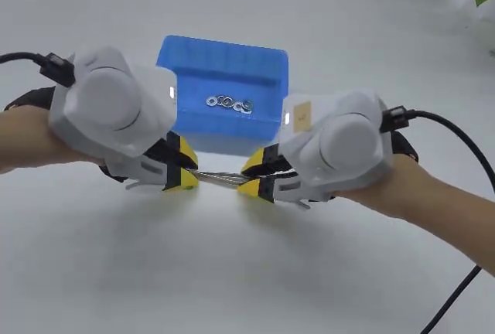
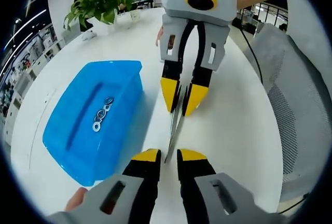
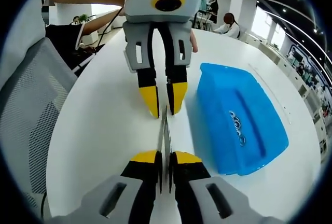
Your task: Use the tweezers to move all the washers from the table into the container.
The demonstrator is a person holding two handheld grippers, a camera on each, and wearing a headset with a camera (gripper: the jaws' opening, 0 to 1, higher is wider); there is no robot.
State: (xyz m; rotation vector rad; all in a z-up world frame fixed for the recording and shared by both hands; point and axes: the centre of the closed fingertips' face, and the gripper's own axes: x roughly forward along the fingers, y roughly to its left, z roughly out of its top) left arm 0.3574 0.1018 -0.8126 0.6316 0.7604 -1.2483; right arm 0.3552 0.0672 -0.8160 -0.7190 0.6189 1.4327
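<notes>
Container (image 1: 224, 63), blue, sits toward tabletop's (image 1: 247, 272) far edge, about mid-width. Just in front of it, left gripper (image 1: 184, 172) & right gripper (image 1: 253, 177) face each other. Jaws of both are pinched on opposite ends of tweezers (image 1: 220, 176), held level above tabletop. Prob. a hand-over or regrip, w/ two holds so nothing drops. Washers (image 1: 230, 103) lie in a short row in container's recess, so task looks near done.

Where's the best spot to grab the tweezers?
Probably around the middle of the tweezers, from the sides, so the jaws press their two thin arms together. They're long and slim; the left gripper and right gripper each pinch one end.
</notes>
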